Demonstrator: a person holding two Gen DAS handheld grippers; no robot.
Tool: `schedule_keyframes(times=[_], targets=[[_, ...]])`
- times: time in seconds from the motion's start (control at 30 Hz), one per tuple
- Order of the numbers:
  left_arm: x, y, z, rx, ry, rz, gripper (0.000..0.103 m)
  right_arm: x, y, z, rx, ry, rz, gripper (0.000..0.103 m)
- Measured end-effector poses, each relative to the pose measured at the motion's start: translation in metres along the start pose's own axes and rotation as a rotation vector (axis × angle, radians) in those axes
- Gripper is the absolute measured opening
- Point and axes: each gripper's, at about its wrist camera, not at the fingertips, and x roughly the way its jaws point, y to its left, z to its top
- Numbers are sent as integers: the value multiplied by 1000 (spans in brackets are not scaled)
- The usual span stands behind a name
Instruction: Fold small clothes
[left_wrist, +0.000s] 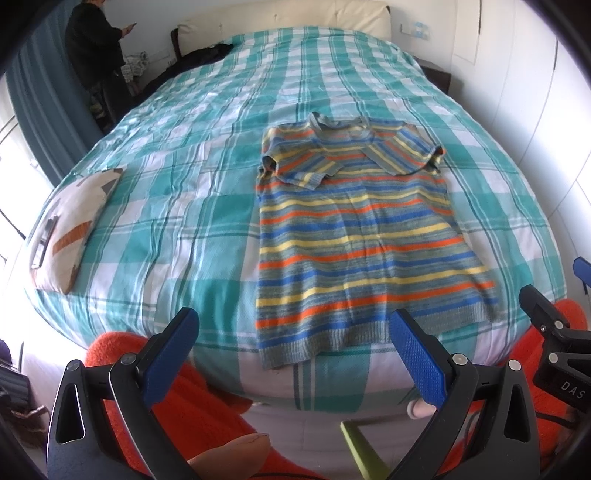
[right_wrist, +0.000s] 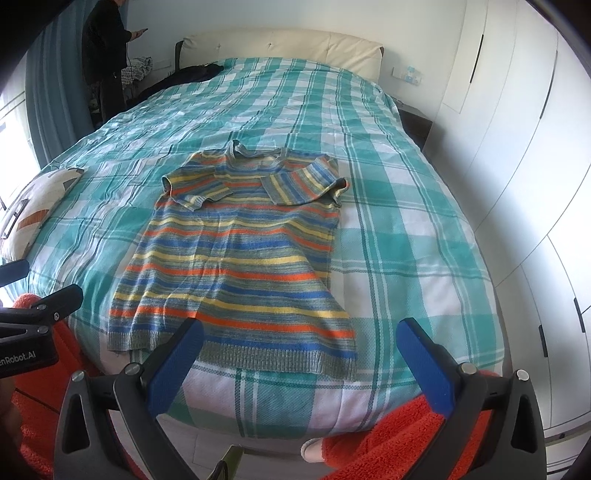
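- A striped sweater (left_wrist: 354, 236) lies flat on the bed (left_wrist: 207, 177), hem toward the foot and neck toward the headboard (right_wrist: 280, 48).
- Its stripes run in blue, orange, yellow and grey-green; both short sleeves are folded inward across the chest, and the two sleeve ends lie near each other below the collar.
- The hem sits just at the near edge of the mattress, and the lower corners flare out a little wider than the chest.
- The bed is covered by a teal and white checked spread; in the left wrist view the sweater lies right of the middle, in the right wrist view left of the middle.
- The left gripper (left_wrist: 295, 347) hangs above the foot of the bed, its jaws spread wide with nothing between them; the right-hand blue pad sits over the hem in the picture, but contact cannot be told.
- The right gripper (right_wrist: 301, 354) is likewise wide open and holds nothing, its left pad overlapping the hem in the picture.
- Each gripper shows at the edge of the other's view, so the two are side by side.
- Orange fleece sleeves (left_wrist: 199, 398) show beneath both grippers.
- A patterned pillow (left_wrist: 70, 225) rests at the left edge of the bed, well apart from the sweater.
- A person in dark clothes (left_wrist: 94, 48) stands at the far left corner, by a blue curtain (left_wrist: 40, 110).
- White wardrobe doors (right_wrist: 517, 147) line the right side.
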Motion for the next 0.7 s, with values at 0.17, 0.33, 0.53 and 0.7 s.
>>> schedule_keyframes(times=[0.17, 0.33, 0.53, 0.7], targets=[[1, 4, -1, -3, 2, -1, 103, -1, 1, 0, -2, -1, -2, 103], [-1, -1, -1, 0, 3, -2, 103, -1, 1, 1, 1, -2, -2, 103], [0, -1, -1, -2, 3, 1, 103, -1, 1, 1, 0, -4, -3, 103], [0, -1, -1, -2, 3, 0, 103, -1, 0, 1, 1, -4, -8, 103]])
